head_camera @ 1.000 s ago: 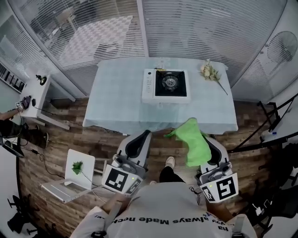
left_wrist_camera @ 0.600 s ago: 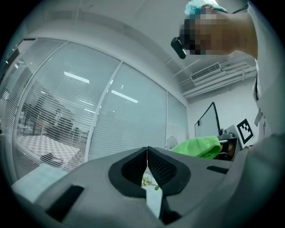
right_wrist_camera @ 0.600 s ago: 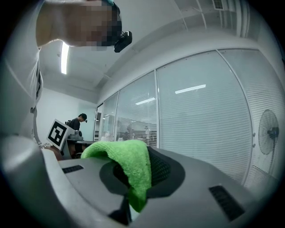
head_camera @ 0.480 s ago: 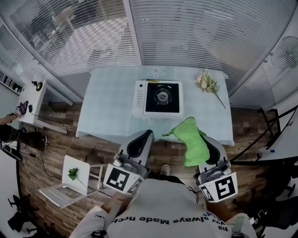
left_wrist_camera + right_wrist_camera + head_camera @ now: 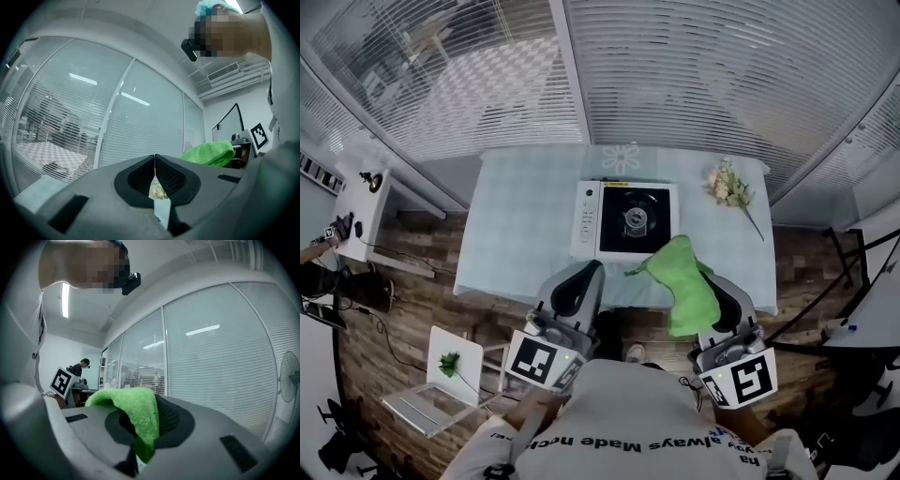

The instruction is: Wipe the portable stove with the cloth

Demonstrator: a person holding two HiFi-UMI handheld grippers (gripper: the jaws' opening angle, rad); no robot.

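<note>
The white portable stove (image 5: 623, 219) with a black burner top sits on the pale table (image 5: 525, 216) ahead in the head view. A green cloth (image 5: 684, 286) drapes from my right gripper (image 5: 712, 298), which is shut on it; the cloth (image 5: 133, 414) folds over the right jaws in the right gripper view. My left gripper (image 5: 574, 286) is shut with nothing in it, its pads (image 5: 154, 176) meeting. Both grippers hover at the table's near edge, short of the stove.
A small flower bunch (image 5: 729, 187) lies on the table right of the stove. A white chair with a laptop-like tray (image 5: 441, 375) stands on the wooden floor at the left. Glass walls with blinds run behind the table.
The view has closed in on the table: stove and table now sit nearer my grippers. The green cloth stays held in the right gripper.
</note>
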